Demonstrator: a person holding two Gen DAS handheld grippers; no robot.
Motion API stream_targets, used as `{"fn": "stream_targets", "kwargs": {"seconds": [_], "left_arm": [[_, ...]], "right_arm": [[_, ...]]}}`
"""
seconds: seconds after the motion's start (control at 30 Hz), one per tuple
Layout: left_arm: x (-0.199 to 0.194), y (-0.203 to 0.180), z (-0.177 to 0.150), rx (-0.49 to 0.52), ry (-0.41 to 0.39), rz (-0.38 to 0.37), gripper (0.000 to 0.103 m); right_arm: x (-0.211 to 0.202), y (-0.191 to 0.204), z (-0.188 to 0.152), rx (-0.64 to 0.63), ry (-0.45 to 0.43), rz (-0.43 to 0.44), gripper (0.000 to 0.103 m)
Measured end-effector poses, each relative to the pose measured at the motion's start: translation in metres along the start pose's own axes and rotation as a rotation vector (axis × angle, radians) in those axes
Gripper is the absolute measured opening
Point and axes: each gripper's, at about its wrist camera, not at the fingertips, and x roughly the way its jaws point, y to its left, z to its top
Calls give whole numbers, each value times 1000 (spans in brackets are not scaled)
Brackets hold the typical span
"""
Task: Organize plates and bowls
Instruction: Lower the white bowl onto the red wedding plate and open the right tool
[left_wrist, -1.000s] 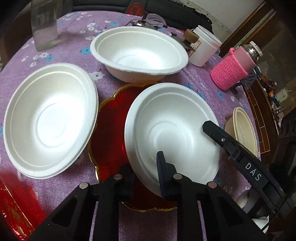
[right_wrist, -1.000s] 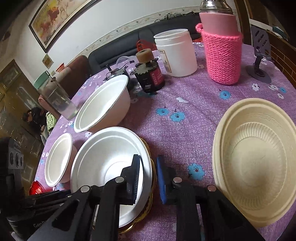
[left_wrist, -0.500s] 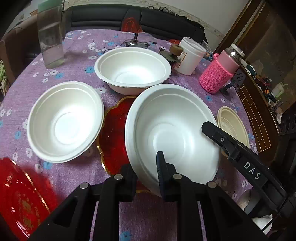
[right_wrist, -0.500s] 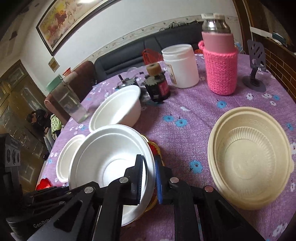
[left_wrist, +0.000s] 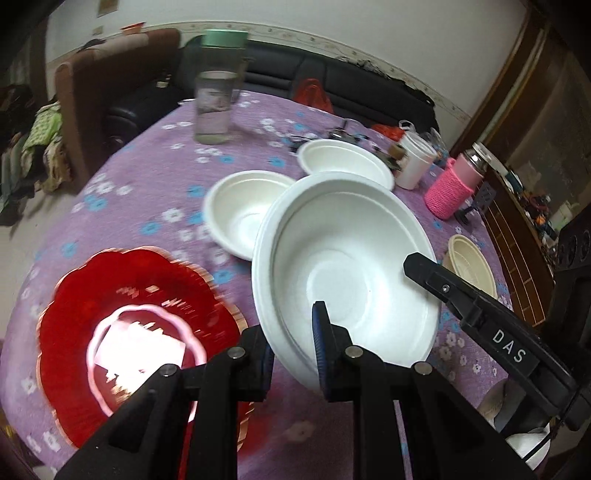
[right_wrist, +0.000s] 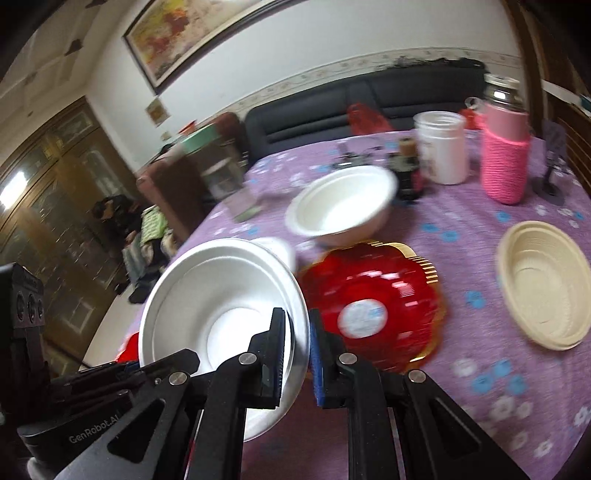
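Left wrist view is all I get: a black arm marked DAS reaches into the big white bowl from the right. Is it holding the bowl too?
Observer: Yes. The right wrist view shows the right hand-held gripper pinching the white bowl by its rim, one finger inside and one outside.
Operator: Is the bowl hiding anything from me?
Observer: A red gold-rimmed plate lies on the tablecloth just right of the bowl, with a round white label in its middle.
Operator: And the wall above the sofa?
Observer: A framed painting hangs there, cut off by the picture's top edge.
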Motion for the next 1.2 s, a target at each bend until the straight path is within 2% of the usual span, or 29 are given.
{"fn": "stream_targets", "kwargs": {"seconds": [0.17,0.37,0.67,0.87,0.97,1.0,1.03,1.13,1.2], "left_arm": [[-28,54,-16,-91,-23,38,18],[-33,105,-30,-190,-13,88,18],[-4,139,-45,-257,54,126,18],[0,153,-50,-278,52,138,18],[-4,154,-50,-276,39,130,31],[-7,155,-51,-280,33,125,41],[-11,155,-51,-286,19,121,47],[-28,153,-50,-280,-32,131,48],[-41,150,-48,-282,-69,136,55]], "right_arm": [[17,54,-15,-74,41,56,14],[55,99,-40,-142,124,73,14],[102,110,-68,-153,222,36,15],[106,115,-75,-158,229,35,15],[106,116,-76,-157,223,57,16],[107,115,-76,-149,220,63,16],[107,114,-76,-143,219,70,16],[98,115,-73,-148,194,76,19],[89,117,-70,-159,166,77,22]]}}
